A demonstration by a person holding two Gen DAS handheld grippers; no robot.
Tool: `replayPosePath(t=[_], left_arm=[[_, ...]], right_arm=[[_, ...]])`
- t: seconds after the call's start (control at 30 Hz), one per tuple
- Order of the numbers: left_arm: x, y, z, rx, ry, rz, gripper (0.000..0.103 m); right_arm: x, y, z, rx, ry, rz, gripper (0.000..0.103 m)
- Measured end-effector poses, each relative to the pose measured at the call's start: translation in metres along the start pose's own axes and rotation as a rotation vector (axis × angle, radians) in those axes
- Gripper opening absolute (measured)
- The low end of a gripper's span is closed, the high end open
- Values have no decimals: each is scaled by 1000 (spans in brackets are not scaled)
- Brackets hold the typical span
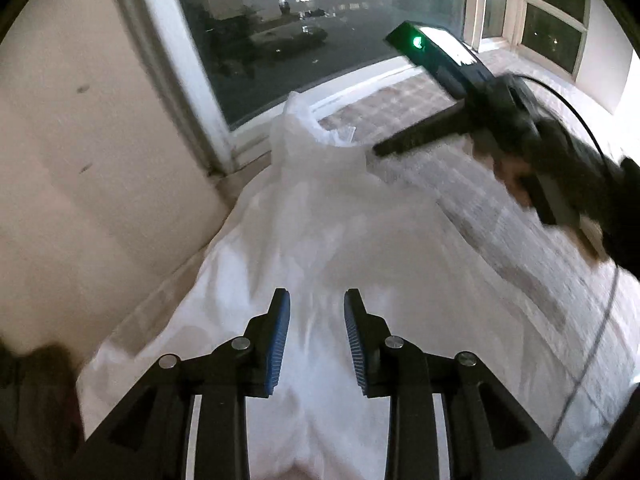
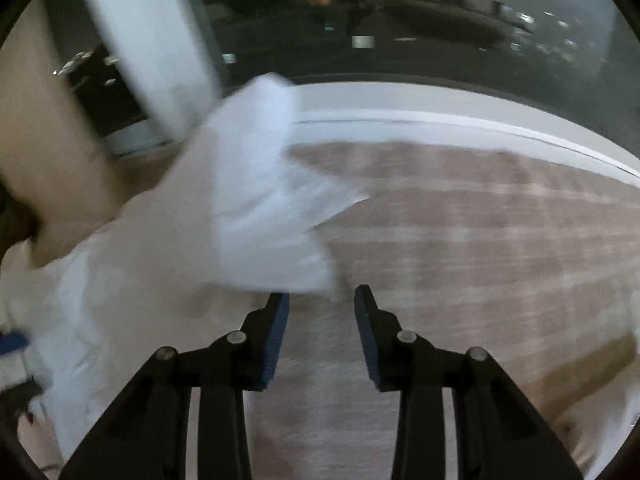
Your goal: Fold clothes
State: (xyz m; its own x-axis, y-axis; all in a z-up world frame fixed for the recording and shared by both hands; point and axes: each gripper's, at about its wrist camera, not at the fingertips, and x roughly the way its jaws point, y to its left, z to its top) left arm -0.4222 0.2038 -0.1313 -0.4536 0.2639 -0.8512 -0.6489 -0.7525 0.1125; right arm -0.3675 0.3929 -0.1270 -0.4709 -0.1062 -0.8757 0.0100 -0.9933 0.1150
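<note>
A white garment [image 1: 320, 240] lies rumpled over a checked bedcover [image 1: 520, 248], one end bunched up toward the window. My left gripper [image 1: 317, 300] hovers open just above the cloth, nothing between its blue pads. In the same view the right gripper [image 1: 378, 151] comes in from the right, a hand [image 1: 516, 176] on its handle, its tips near the raised bunch; its opening is blurred there. In the right wrist view the right gripper [image 2: 322, 296] is open over the bedcover [image 2: 480, 240], with a flap of the garment [image 2: 248, 208] just ahead and to the left.
A large dark window [image 1: 304, 20] with a white frame [image 1: 180, 92] runs along the far side. A beige wall [image 1: 80, 160] stands to the left. A black cable [image 1: 592, 360] trails over the bedcover at the right.
</note>
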Motion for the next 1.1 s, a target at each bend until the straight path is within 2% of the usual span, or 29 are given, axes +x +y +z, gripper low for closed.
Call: replayPosePath(t=[0.07, 0.17, 0.2, 0.3, 0.4, 0.47, 0.57, 0.67, 0.7, 0.8, 0.9, 0.97, 1.03, 1.1], left_arm=[[-23, 11, -20, -45, 6, 28, 28], [-46, 28, -58, -145, 25, 52, 28], [-56, 31, -72, -171, 33, 55, 27], [-85, 38, -116, -251, 56, 64, 28], [-115, 45, -160, -330, 80, 73, 28], [-137, 32, -186, -347, 87, 52, 28], [-149, 7, -217, -394, 97, -74, 32], [-145, -26, -247, -465, 110, -246, 34], [-139, -37, -253, -474, 122, -279, 34], [-124, -66, -269, -496, 156, -356, 34], [-112, -82, -274, -509, 179, -391, 36], [-111, -88, -276, -481, 189, -370, 38], [-113, -90, -277, -454, 190, -341, 38], [-120, -89, -281, -447, 186, -325, 38]], right_arm=[[-17, -10, -2, 55, -12, 44, 34], [-53, 1, -22, 2, -67, 174, 34], [-59, 12, -35, -39, -53, 224, 34], [-65, 43, -74, -125, 18, 297, 34], [-80, 64, -117, -184, 78, 311, 34], [-101, 68, -147, -202, 93, 309, 34], [-143, 64, -181, -189, 88, 327, 36], [-181, 61, -220, -196, 82, 312, 53], [-190, 61, -233, -201, 86, 298, 58], [-199, 60, -282, -186, 141, 237, 58], [-194, 55, -317, -107, 187, 212, 58], [-193, 54, -336, -52, 202, 205, 58], [-200, 70, -348, -82, 183, 229, 58], [-206, 99, -356, -185, 149, 244, 58]])
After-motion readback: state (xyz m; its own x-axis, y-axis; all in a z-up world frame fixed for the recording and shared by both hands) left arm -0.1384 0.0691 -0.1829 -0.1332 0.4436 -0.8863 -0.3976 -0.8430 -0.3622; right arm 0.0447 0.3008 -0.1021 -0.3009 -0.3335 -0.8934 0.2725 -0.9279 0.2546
